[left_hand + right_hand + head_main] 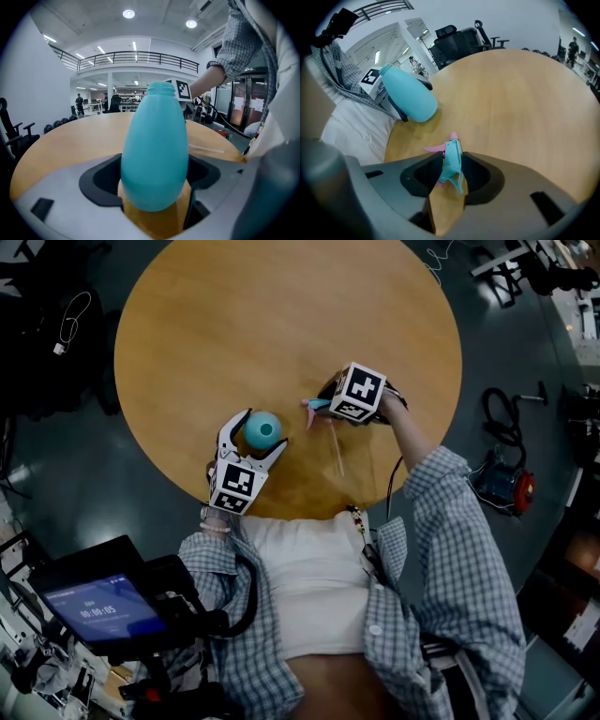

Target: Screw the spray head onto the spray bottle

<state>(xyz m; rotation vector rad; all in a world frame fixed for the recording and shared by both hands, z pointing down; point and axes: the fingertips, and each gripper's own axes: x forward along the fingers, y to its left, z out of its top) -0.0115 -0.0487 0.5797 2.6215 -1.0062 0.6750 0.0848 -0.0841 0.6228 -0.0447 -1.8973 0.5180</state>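
Grips teal egg-shaped plastic bottle (154, 154) between jaws of left grey two-jaw gripper (262, 432); pinches teal-and-pink plastic spray head (316, 406) in right grey two-jaw gripper (451, 174); right forearm (412, 442) angled inward, grippers near each other

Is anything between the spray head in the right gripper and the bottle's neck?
Nothing visible. Only bare table separates the spray head from the spray bottle, whose neck is uncovered.

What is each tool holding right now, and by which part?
The left tool grips the bottle around its wide lower body. The right tool pinches the spray head across its teal body.
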